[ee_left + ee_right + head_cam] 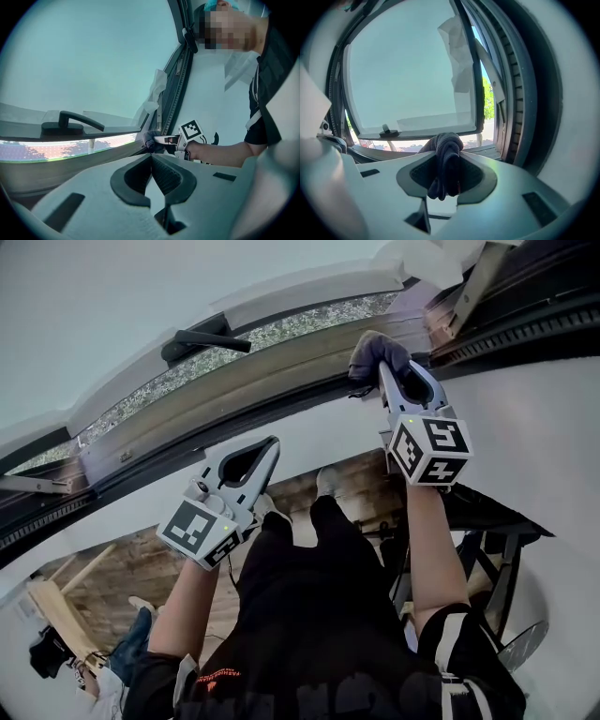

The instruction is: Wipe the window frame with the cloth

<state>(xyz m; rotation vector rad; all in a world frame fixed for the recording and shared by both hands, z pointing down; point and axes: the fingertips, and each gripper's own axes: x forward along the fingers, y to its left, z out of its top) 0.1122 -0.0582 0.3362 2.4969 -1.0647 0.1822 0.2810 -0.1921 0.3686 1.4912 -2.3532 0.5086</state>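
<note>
Window frame (281,364) slanting up-right | cloth (375,347) lengthwise in right gripper (381,368) | left gripper (273,442) closed

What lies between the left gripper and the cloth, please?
In the head view, only bare white ledge and window frame rail separate the left gripper from the cloth.

Bright daylight, backlit; fisheye views.
Your light comes through the window pane (408,70) beyond the fingertips (423,172); surfaces nearer than them blur, edges vignette black.
</note>
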